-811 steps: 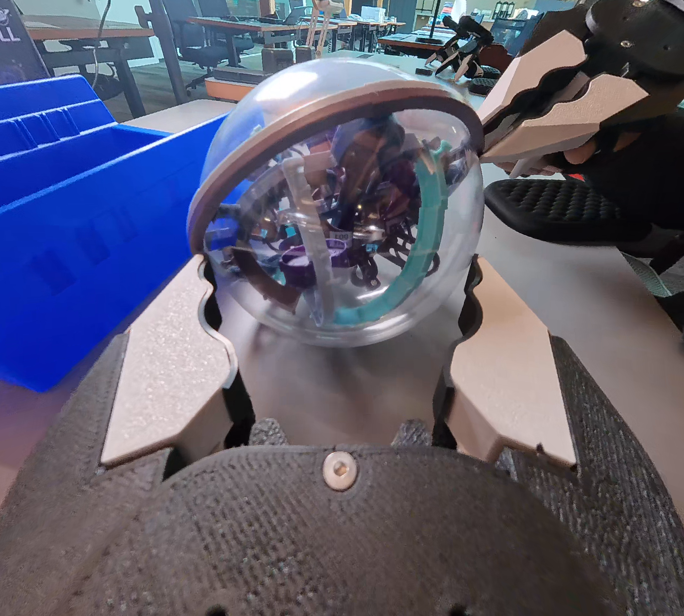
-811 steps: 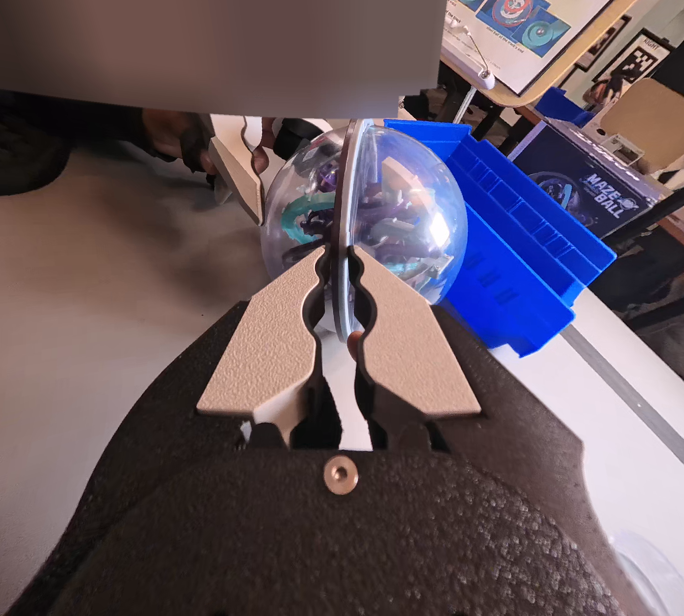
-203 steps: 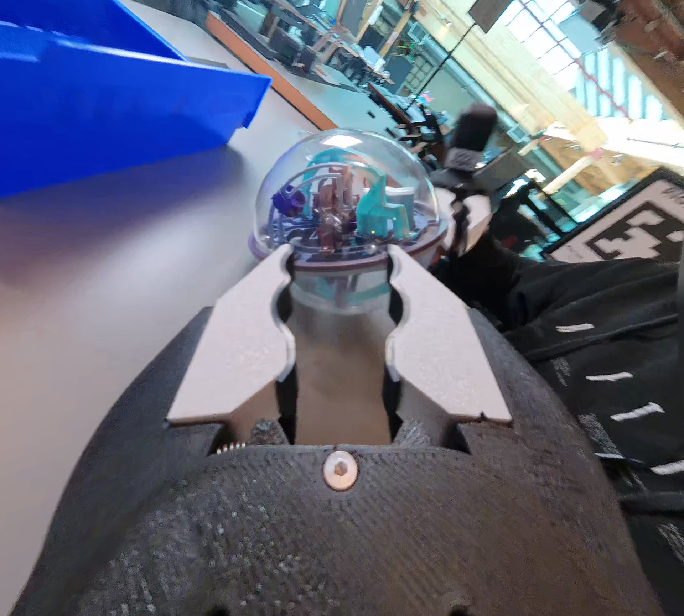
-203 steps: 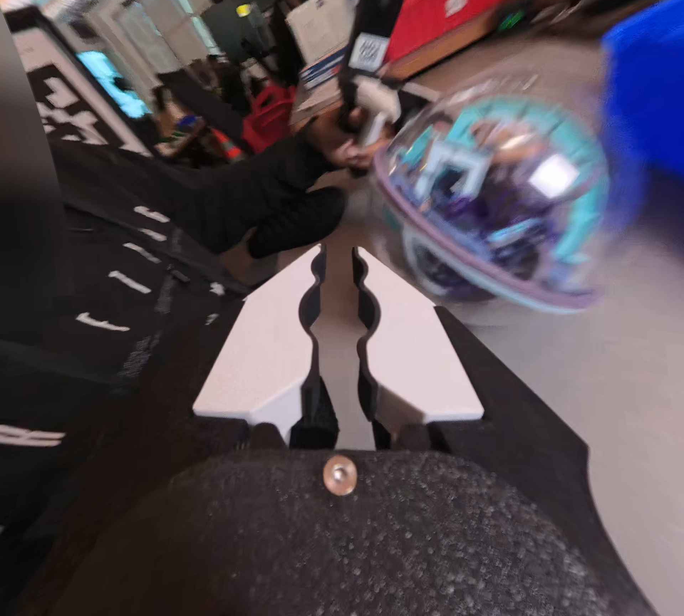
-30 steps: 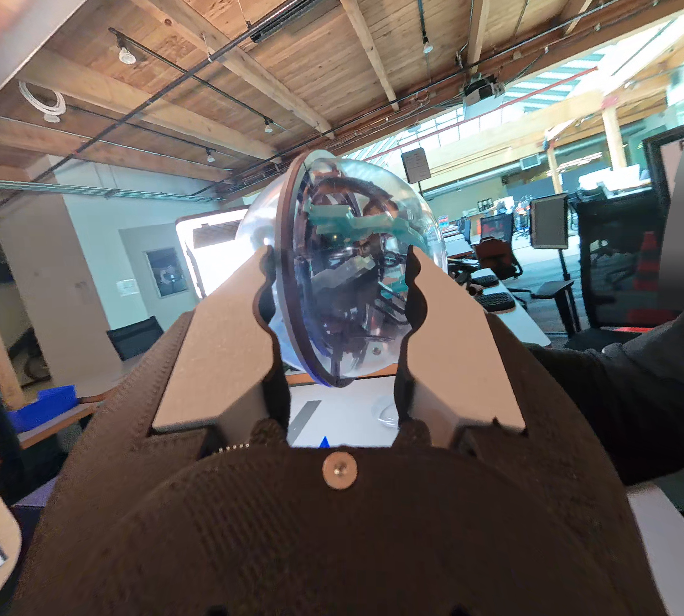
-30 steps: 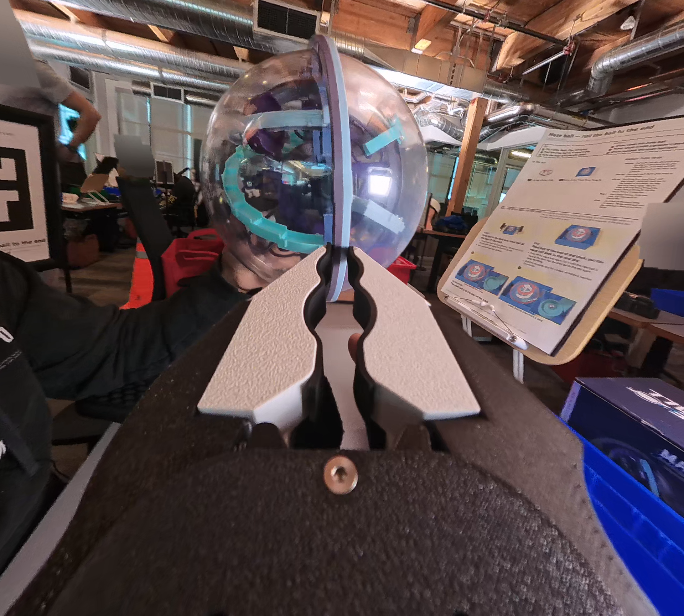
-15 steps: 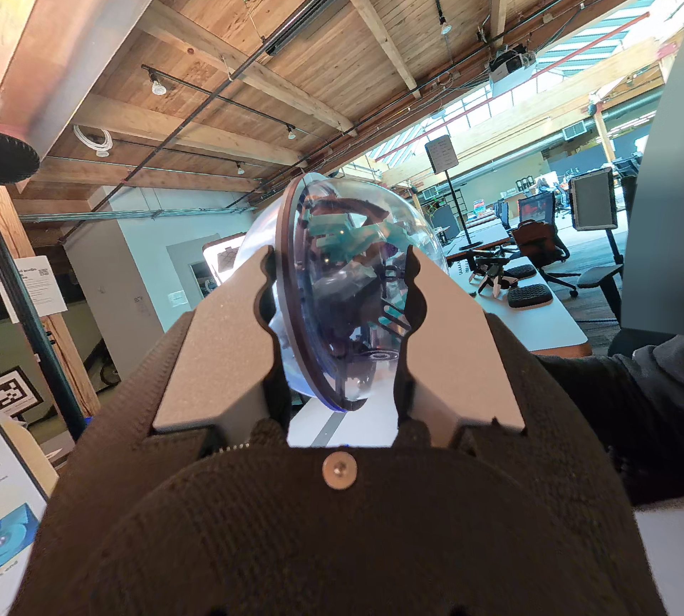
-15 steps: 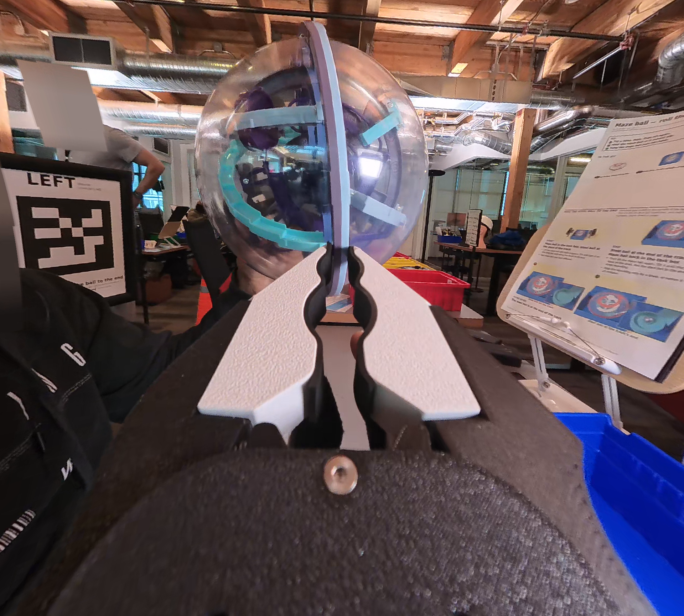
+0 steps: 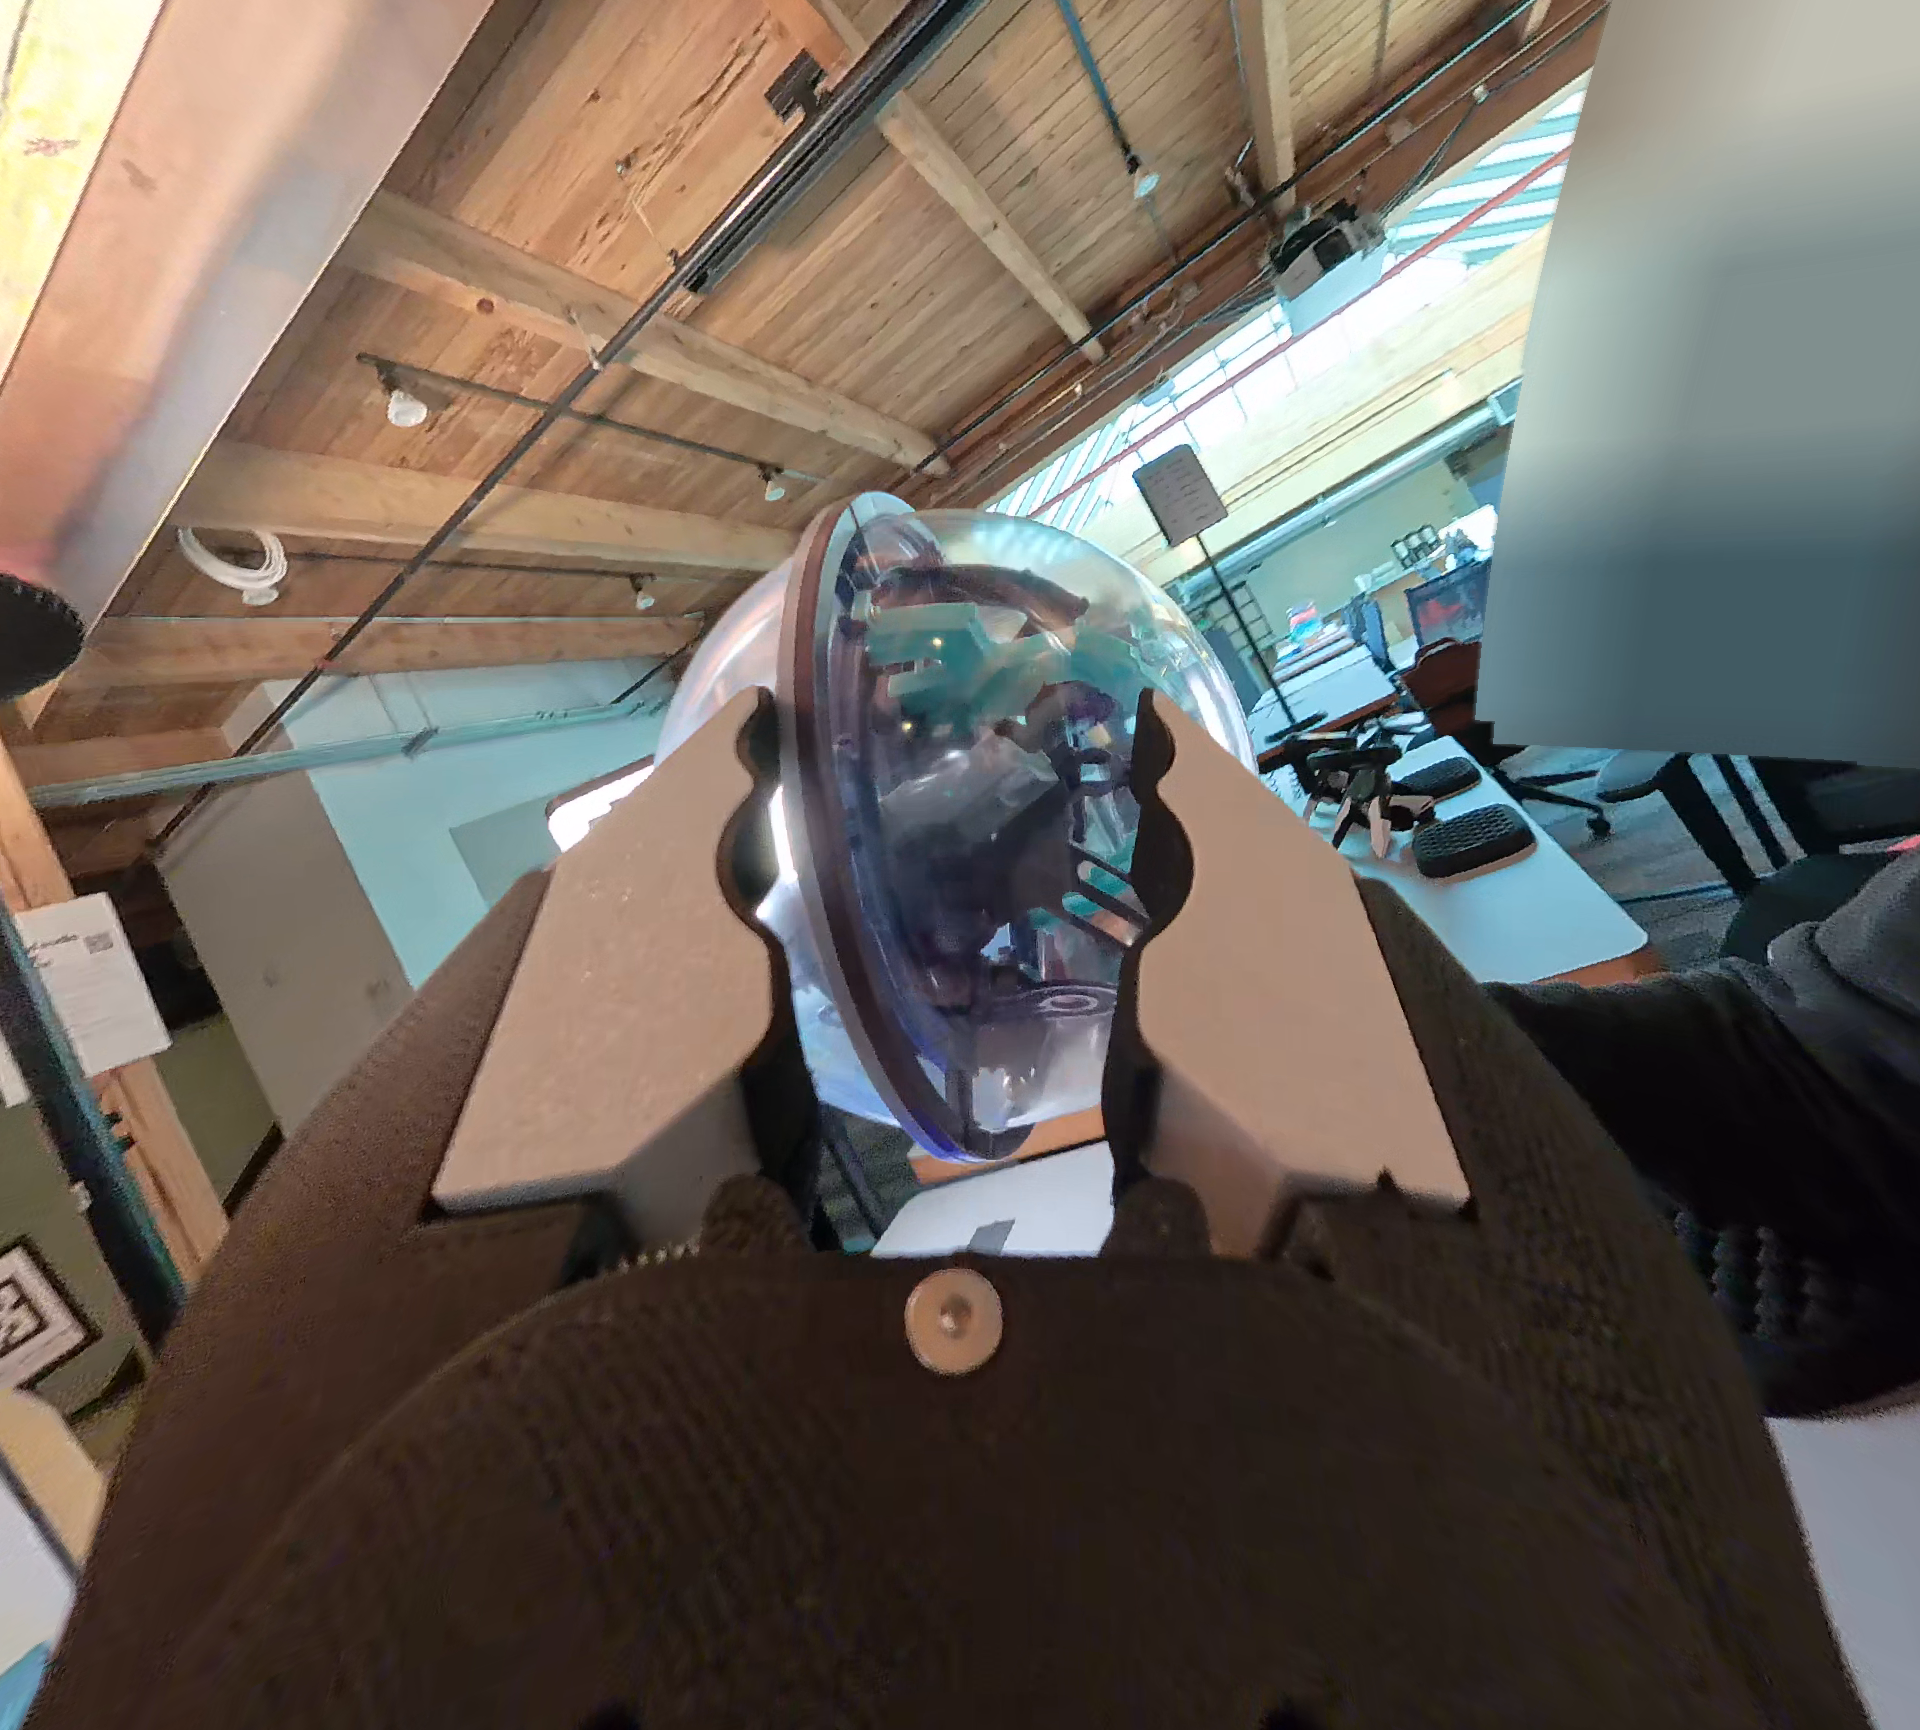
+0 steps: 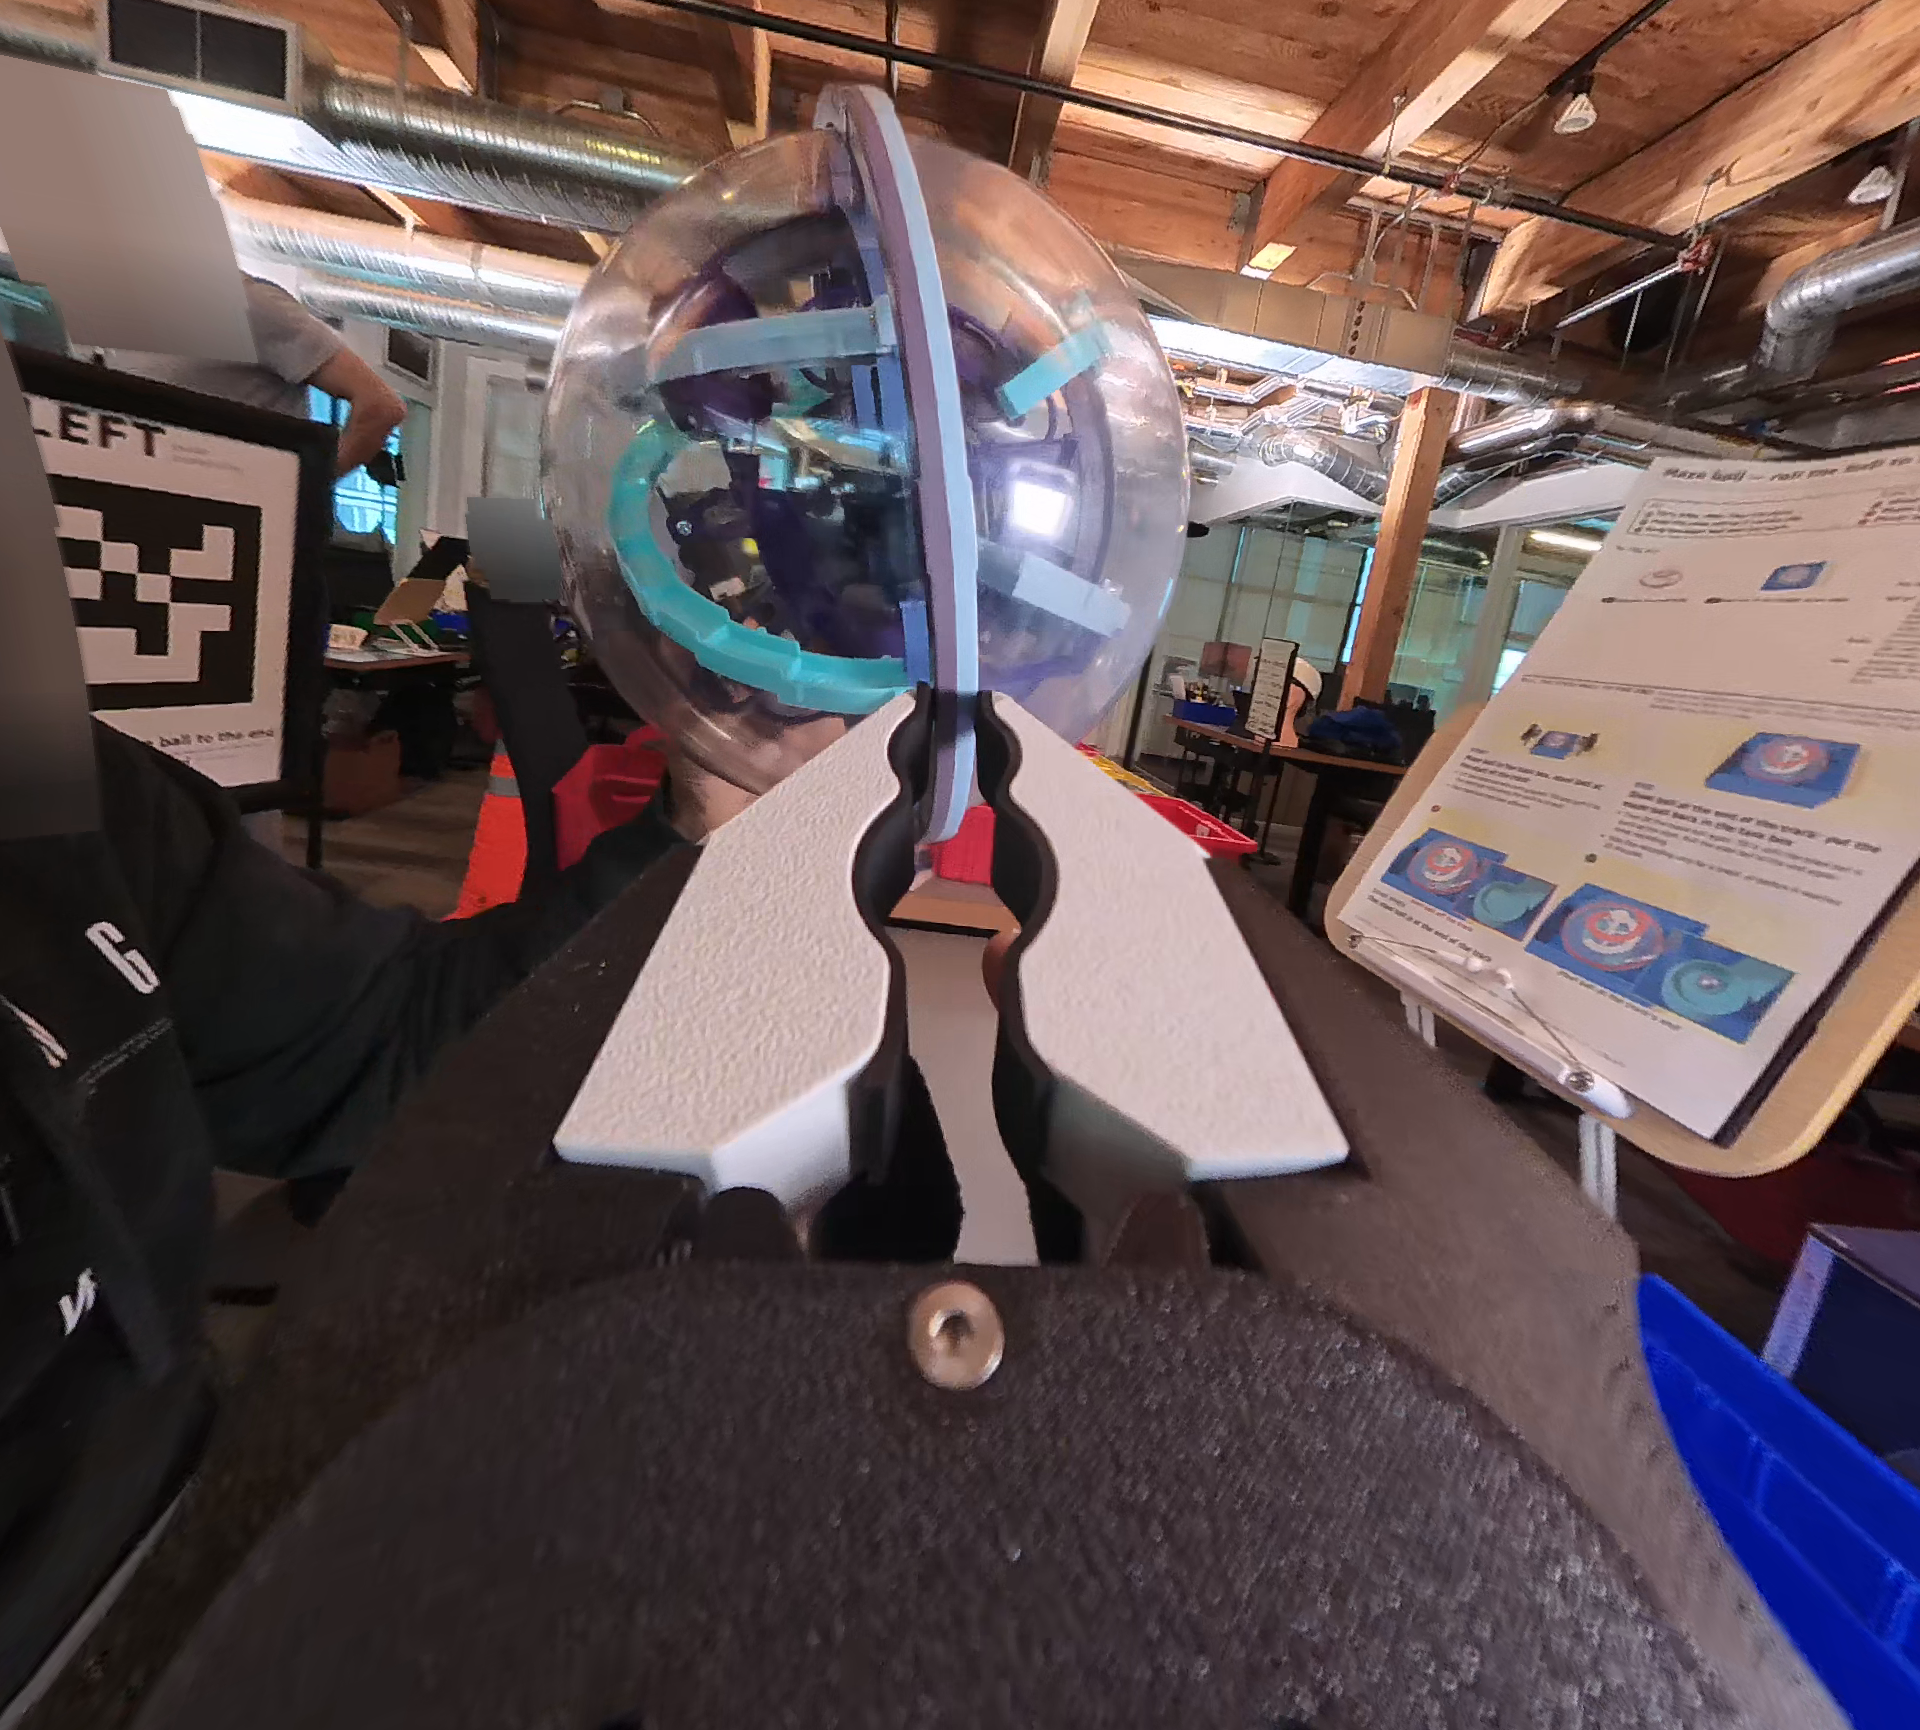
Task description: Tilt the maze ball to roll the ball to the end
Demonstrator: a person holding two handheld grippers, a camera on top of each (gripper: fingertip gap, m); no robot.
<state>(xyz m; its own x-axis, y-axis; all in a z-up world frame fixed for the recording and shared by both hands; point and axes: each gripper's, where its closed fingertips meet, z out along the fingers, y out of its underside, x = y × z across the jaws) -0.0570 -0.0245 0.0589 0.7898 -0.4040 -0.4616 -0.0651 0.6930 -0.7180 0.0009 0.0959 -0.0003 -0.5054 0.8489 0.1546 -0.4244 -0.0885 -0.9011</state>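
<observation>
The maze ball (image 9: 966,839) is a clear sphere with teal and purple tracks inside and a flat rim around its middle. It is held up in the air, rim standing nearly upright. My left gripper (image 9: 951,714) is shut on the maze ball, a finger pressing each side. In the right wrist view the maze ball (image 10: 790,475) stands above my right gripper (image 10: 948,706), which is shut on the ball's rim (image 10: 930,392) at the bottom. The small ball inside cannot be made out.
A tilted board with an instruction sheet (image 10: 1662,807) stands at the right. A blue bin (image 10: 1797,1493) is at the lower right. A person's dark sleeve (image 10: 291,984) and a tag board (image 10: 156,579) are at the left. A white table (image 9: 1496,891) lies far below right.
Both grippers keep their hold. The views have swung a little more toward the ceiling and the maze ball has turned slightly, its rim leaning over more.
</observation>
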